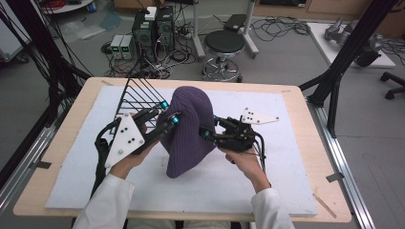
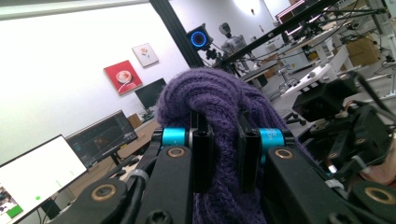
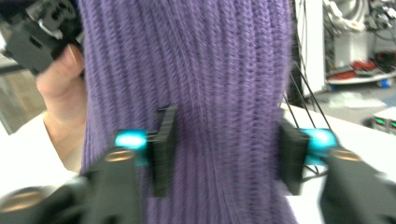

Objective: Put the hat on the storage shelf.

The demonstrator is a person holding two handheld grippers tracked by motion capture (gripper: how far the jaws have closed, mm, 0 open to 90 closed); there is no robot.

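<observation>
A purple ribbed knit hat stands raised off the white mat, its lower end trailing onto the mat. My left gripper holds it from the left, near the top. In the left gripper view the two black jaws pinch a bunched fold of the knit hat. My right gripper is at the hat's right side. In the right gripper view its jaws stand apart in front of a flat stretch of the knit hat, which does not look squeezed.
A black wire rack stands on the white mat just behind my left gripper. The mat covers a wooden table. Beyond the far edge are a stool and computer boxes on the floor.
</observation>
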